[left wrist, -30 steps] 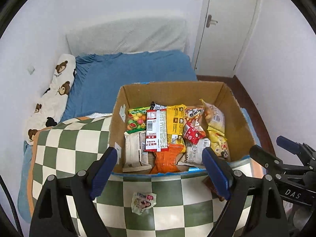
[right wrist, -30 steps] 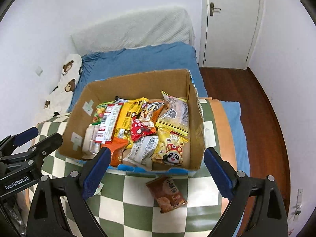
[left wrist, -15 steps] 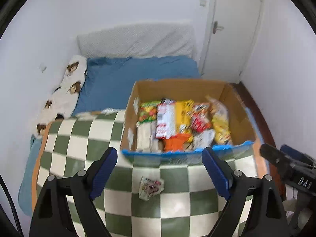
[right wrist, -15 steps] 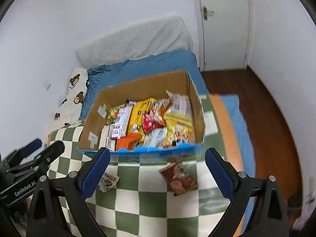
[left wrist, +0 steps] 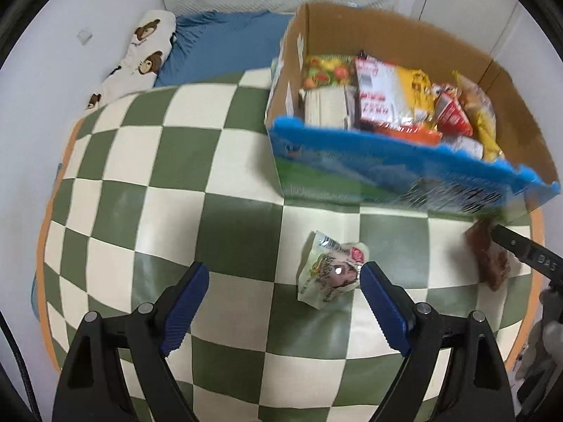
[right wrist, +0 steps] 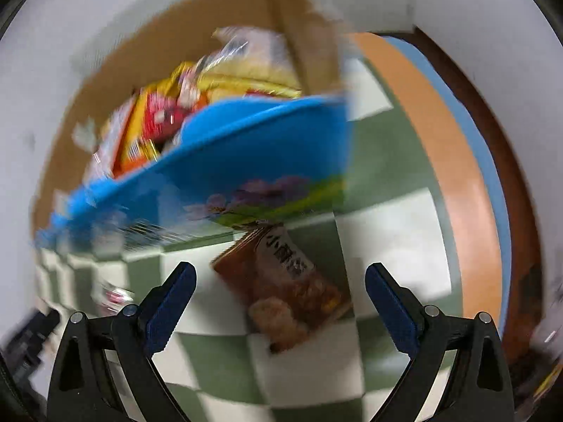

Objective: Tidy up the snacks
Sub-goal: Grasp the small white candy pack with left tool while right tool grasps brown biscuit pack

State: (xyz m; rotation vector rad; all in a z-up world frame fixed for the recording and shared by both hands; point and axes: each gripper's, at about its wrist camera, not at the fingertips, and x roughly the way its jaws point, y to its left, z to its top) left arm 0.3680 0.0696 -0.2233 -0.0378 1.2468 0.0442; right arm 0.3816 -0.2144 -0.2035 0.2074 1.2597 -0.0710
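Two packets left on the checked cloth [left wrist: 169,161], white pouch [left wrist: 329,269] and brown bag [right wrist: 285,288]; box [left wrist: 397,31] mostly full, both my claws [left wrist: 283,295] [right wrist: 279,293] apart, empty.

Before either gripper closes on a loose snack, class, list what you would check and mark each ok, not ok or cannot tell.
1. Left gripper open: ok.
2. Right gripper open: ok.
3. White snack packet centred between the left gripper's fingers: not ok, it lies against the right-hand one.
4. Brown snack packet between the right gripper's fingers: ok.
5. Room left in the box: cannot tell, it looks full.
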